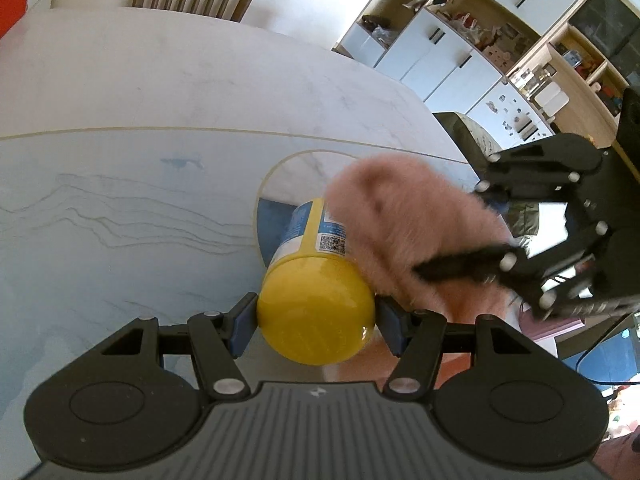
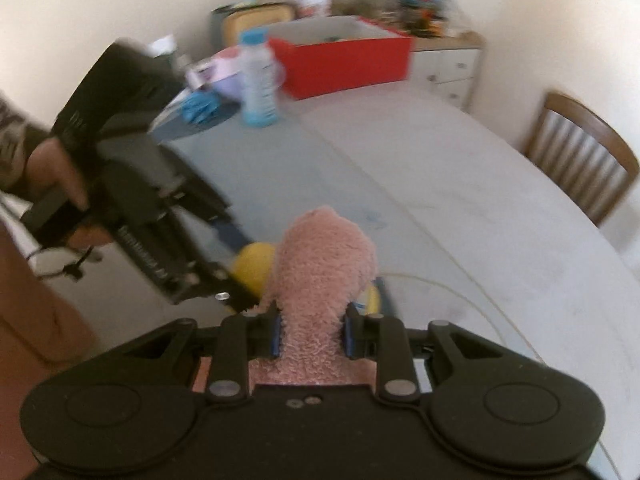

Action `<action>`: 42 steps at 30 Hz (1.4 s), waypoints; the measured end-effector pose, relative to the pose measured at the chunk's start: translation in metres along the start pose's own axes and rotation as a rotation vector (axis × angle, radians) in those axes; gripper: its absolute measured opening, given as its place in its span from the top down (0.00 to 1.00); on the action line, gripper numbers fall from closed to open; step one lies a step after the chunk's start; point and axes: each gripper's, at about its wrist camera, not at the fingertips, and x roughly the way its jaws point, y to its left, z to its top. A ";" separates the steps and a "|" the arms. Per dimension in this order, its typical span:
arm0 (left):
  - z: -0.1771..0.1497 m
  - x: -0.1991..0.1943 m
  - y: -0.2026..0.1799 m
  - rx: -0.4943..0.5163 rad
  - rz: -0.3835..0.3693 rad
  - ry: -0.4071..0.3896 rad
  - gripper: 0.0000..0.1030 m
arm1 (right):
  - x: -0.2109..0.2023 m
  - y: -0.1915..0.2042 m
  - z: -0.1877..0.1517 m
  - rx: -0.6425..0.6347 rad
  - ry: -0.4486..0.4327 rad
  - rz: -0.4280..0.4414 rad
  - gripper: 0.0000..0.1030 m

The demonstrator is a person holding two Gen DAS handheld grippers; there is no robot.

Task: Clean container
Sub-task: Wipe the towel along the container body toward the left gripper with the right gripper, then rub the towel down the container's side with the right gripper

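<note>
Container (image 1: pixel 316 300) lies tilted, yellow lid end toward the camera.

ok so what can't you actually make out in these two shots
- Left wrist view: the far end of the yellow jar, held by the left gripper, is covered by the pink cloth; whether it is open cannot be told.
- Left wrist view: the label text is too small to read.
- Right wrist view: motion blur smears the clutter around the red box; the cloth in the right gripper hides most of the jar.
</note>
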 end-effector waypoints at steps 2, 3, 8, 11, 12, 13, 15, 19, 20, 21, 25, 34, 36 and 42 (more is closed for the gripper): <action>0.000 0.001 -0.002 0.011 0.005 0.008 0.40 | 0.009 0.003 0.000 -0.029 0.027 -0.010 0.75; -0.001 0.000 -0.002 0.017 0.008 0.011 0.40 | 0.012 0.002 0.001 -0.032 0.038 -0.015 0.75; 0.000 -0.001 -0.001 0.017 0.016 0.008 0.40 | 0.021 -0.016 -0.002 0.004 0.079 -0.055 0.75; -0.001 0.000 -0.001 0.019 0.020 0.005 0.40 | 0.025 -0.030 -0.007 0.039 0.103 -0.080 0.75; 0.000 0.000 -0.001 0.018 0.021 0.005 0.40 | 0.027 -0.033 -0.008 0.050 0.111 -0.085 0.75; 0.000 0.001 -0.001 0.016 0.021 0.004 0.40 | 0.030 -0.036 -0.010 0.062 0.120 -0.088 0.75; 0.002 0.008 -0.006 0.015 0.026 0.006 0.40 | 0.034 -0.041 -0.014 0.085 0.132 -0.094 0.75; 0.002 0.009 -0.004 0.013 0.030 0.015 0.40 | 0.046 -0.045 -0.021 0.106 0.163 -0.108 0.75; 0.002 0.009 -0.003 0.011 0.031 0.017 0.40 | 0.049 -0.046 -0.023 0.113 0.171 -0.111 0.75; 0.001 0.009 -0.003 0.011 0.032 0.019 0.40 | 0.052 -0.047 -0.024 0.118 0.176 -0.116 0.75; -0.001 0.011 -0.005 0.045 0.050 0.021 0.40 | 0.057 -0.048 -0.027 0.116 0.198 -0.130 0.75; -0.008 0.005 -0.025 0.271 0.153 0.001 0.40 | 0.010 -0.057 -0.016 0.159 0.127 -0.112 0.75; -0.010 0.005 -0.031 0.328 0.173 0.000 0.40 | 0.001 -0.049 -0.008 0.123 0.110 -0.087 0.75; -0.013 0.007 -0.053 0.494 0.213 -0.010 0.40 | -0.012 -0.030 0.015 0.036 0.064 0.029 0.75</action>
